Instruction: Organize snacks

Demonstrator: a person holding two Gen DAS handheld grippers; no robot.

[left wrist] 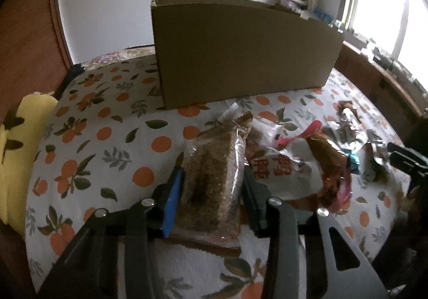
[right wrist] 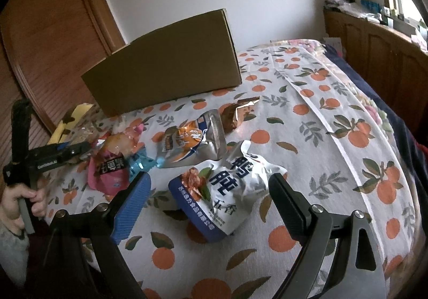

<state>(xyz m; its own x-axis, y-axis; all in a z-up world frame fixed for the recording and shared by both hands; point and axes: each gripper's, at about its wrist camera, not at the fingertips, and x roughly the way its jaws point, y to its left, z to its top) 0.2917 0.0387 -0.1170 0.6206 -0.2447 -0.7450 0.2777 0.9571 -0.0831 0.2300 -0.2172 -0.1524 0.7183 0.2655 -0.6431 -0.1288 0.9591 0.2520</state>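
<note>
A clear packet of brown grainy snack (left wrist: 214, 165) lies on the orange-print bedspread (left wrist: 107, 138), and my left gripper (left wrist: 212, 168) is shut on it, blue pad on its left side, black pad on its right. In the right wrist view, my right gripper (right wrist: 210, 178) stands open around a white and blue snack packet (right wrist: 222, 192), its pads apart from the wrapper. A brown cardboard box (left wrist: 240, 50) (right wrist: 165, 63) stands upright behind the snacks. The left gripper (right wrist: 67, 152) also shows at the far left, held by a hand (right wrist: 16, 200).
Loose packets lie between the grippers: a white one with red characters (left wrist: 283, 168), a pink one (right wrist: 109, 168), a silver and orange one (right wrist: 187, 141), a brown foil one (right wrist: 238, 112). A yellow pillow (left wrist: 16, 152) sits left. Wooden cabinets (right wrist: 374, 53) line the right.
</note>
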